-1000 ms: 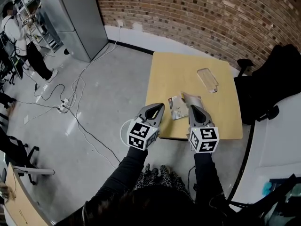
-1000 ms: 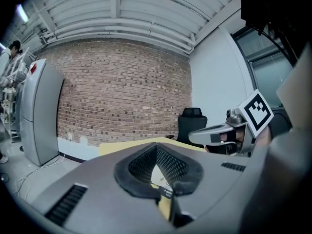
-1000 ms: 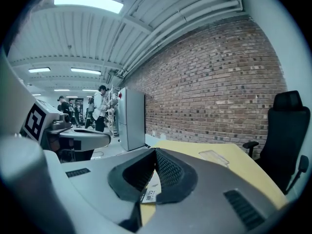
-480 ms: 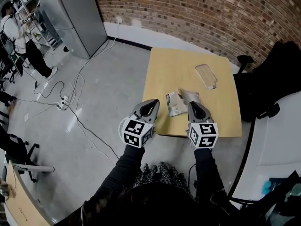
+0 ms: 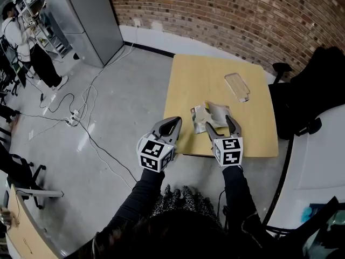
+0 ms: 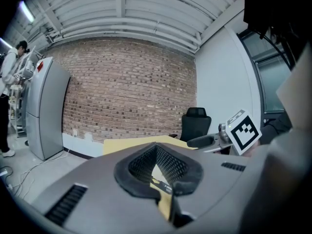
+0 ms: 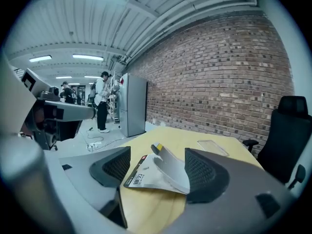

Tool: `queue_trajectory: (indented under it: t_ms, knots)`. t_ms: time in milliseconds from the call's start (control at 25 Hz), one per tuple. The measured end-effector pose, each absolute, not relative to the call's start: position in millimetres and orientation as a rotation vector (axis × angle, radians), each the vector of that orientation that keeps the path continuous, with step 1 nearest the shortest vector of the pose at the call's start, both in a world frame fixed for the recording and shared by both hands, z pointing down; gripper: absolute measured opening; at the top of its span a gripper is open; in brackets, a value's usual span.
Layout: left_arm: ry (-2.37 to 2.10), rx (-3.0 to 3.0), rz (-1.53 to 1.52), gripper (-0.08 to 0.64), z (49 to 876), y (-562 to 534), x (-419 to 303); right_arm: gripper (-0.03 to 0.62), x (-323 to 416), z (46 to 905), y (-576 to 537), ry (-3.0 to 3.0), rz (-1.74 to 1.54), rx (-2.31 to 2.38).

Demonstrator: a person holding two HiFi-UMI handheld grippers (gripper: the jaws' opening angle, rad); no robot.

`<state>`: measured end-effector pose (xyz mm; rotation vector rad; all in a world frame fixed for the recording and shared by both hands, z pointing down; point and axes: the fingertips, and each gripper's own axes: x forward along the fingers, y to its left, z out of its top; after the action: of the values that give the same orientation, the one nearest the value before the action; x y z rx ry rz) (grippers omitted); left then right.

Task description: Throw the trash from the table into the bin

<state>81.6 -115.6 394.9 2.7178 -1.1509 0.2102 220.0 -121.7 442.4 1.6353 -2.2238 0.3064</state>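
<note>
Square table of pale, smooth wood-look board, centre of the head view; on its near half lies the trash, a piece of opened packaging: a flat printed card with a red edge, bent, and a curled grey-white flap rising from it; further back, toward the upper right of the tabletop and well apart from it, a shallow moulded shell of clear plastic, oblong with rounded corners.

Right gripper, grey plastic with dark ribbed pads: its jaws have just been opening and stand wide apart; the packaging lies on the table between them, unclamped.

Left gripper, same build, at the table's near left edge: jaws closed tip to tip, nothing caught between them.

Surroundings: red-brown brick wall with a white base across the top; tall grey metal cabinet at upper left; glossy grey floor with loose cables; black office chair at right.
</note>
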Motion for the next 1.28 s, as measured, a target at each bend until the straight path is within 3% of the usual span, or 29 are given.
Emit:
queue_trajectory:
  t_ms: [800, 840, 960, 1080, 1280]
  knots:
    - [-1.171, 2.665, 0.239, 0.006, 412.4, -110.8, 56.6, 0.320, 228.7, 511.4, -154.5, -1.986, 0.318, 1.465]
    - [-1.172, 2.665, 0.241, 0.006, 413.6, -110.4, 55.1, 0.288, 229.6, 513.0, -154.1, -1.968, 0.302, 1.455]
    - [-1.178, 2.665, 0.253, 0.005, 416.2, -110.6, 48.9, 0.073, 236.1, 511.8, -151.8, -1.901, 0.267, 1.466]
    - [-1.191, 2.650, 0.247, 0.006, 416.6, -111.3, 41.3, 0.018, 237.7, 505.7, -152.5, -1.893, 0.229, 1.480]
    - [-1.220, 2.626, 0.211, 0.006, 416.2, -110.9, 27.3, 0.011, 229.9, 490.7, -152.7, -1.918, 0.185, 1.509]
